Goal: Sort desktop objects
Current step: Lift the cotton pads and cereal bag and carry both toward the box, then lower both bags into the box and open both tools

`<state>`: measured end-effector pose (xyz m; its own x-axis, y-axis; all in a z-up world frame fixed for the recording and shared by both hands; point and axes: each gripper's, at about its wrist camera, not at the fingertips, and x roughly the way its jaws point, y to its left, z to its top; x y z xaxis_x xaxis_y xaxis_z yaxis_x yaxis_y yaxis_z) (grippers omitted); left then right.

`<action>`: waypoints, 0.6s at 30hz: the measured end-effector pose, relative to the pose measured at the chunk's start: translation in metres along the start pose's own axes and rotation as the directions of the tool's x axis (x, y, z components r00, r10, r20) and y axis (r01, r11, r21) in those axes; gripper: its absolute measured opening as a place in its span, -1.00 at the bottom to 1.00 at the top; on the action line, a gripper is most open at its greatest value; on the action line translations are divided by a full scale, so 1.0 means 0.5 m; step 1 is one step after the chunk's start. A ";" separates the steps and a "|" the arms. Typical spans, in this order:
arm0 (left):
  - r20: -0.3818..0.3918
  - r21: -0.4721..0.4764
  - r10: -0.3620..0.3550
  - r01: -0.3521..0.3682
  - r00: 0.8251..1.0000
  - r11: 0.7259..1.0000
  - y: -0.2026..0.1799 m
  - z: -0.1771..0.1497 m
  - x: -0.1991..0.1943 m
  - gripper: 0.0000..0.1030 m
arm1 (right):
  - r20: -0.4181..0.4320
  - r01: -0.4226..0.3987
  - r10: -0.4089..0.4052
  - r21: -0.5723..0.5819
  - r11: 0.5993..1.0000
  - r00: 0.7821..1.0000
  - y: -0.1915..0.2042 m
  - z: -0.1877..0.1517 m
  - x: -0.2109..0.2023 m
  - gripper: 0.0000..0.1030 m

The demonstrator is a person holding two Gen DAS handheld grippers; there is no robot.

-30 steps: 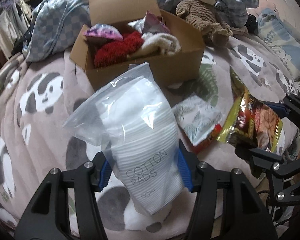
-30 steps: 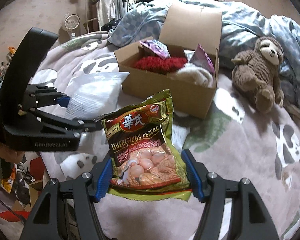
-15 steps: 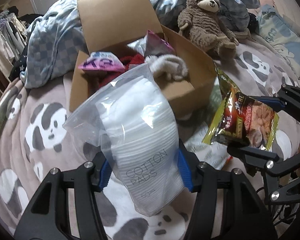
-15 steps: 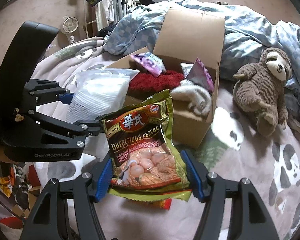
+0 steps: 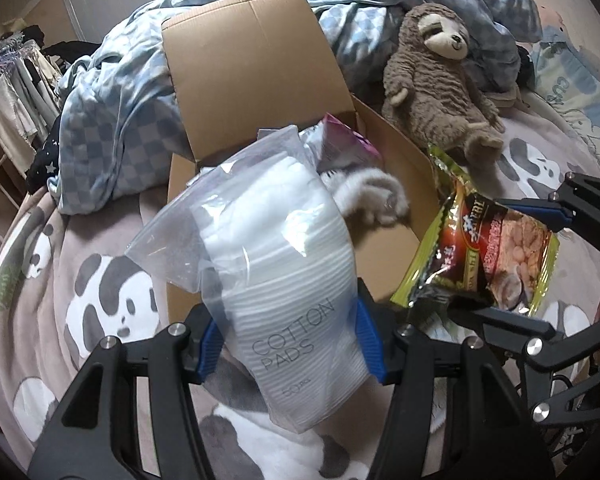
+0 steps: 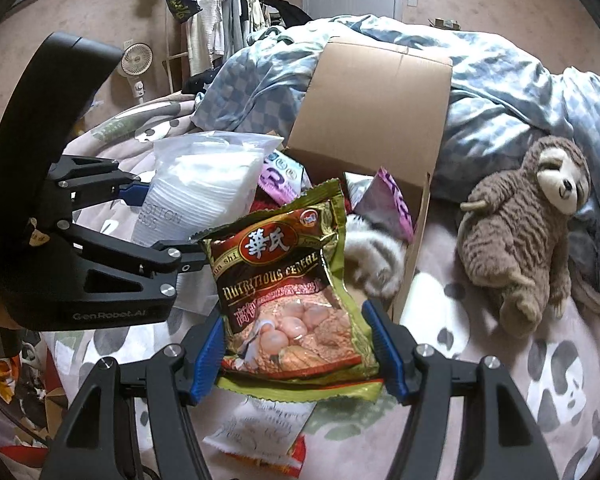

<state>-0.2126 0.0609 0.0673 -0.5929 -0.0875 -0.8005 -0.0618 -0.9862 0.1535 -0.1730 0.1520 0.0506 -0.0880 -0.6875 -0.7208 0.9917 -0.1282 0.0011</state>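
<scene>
over the open cardboard box [image 5: 260,80] on the bed: left tool [image 5: 290,344] pinching a cotton pads bag [image 5: 276,248], right tool [image 6: 300,354] clamped on a cereal packet [image 6: 284,272]. both held up at the box's front edge. sloth plush [image 6: 528,232] off to the right.

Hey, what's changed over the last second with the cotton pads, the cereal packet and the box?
Both bags have been carried forward toward the cardboard box: the cotton pads bag now overlaps its opening, the cereal packet its near wall. Unchanged: the left hand-held gripper and right hand-held gripper stay clamped, and the sloth toy hasn't moved.
</scene>
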 end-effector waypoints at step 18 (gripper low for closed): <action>-0.052 -0.078 0.013 -0.018 0.999 0.997 0.050 0.073 0.131 0.07 | -0.020 0.012 -0.011 0.020 1.000 1.000 -0.073 0.118 0.116 0.30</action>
<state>-0.2824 0.0356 0.0399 -0.5514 -0.1079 -0.8272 0.0115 -0.9925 0.1218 -0.2199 0.0749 0.0497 -0.0974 -0.6717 -0.7344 0.9886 -0.1506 0.0067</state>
